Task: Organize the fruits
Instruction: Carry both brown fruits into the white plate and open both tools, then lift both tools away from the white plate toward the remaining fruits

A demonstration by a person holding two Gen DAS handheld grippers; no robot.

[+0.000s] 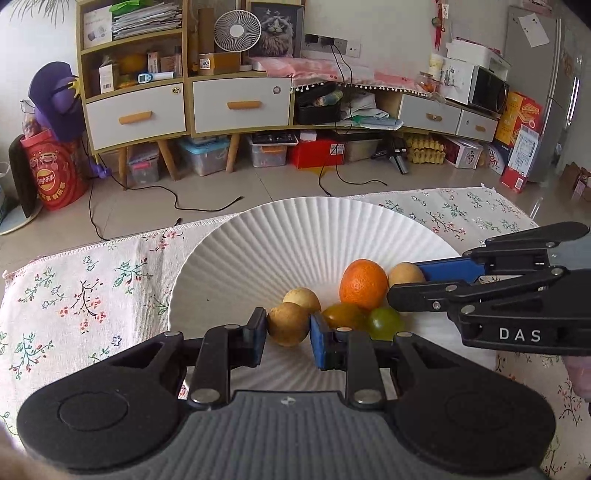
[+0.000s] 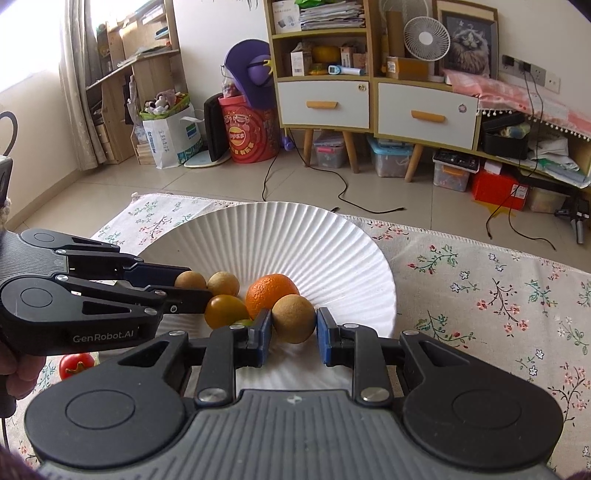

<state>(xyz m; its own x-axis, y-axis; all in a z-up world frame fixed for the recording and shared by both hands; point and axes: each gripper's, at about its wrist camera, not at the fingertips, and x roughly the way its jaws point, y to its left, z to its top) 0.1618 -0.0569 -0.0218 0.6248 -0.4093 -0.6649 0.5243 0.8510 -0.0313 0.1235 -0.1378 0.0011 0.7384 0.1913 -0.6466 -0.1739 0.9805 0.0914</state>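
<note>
Fruits sit clustered on the white ribbed plate [image 1: 258, 236]: the left gripper [image 1: 288, 332] clamps one brown longan [image 1: 288, 325], the right gripper [image 2: 294, 326] another longan [image 2: 294, 317], beside the orange [image 1: 363, 282].

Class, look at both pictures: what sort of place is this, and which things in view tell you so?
Most likely a lived-in home room: a wooden cabinet crammed with household bits, a microwave beside a fridge, and a floral tablecloth under a plate of fruit.

Home living room: drawer cabinet [image 1: 136, 118], desk fan [image 1: 237, 30], cat picture [image 1: 275, 29], floor storage boxes [image 1: 201, 157].
</note>
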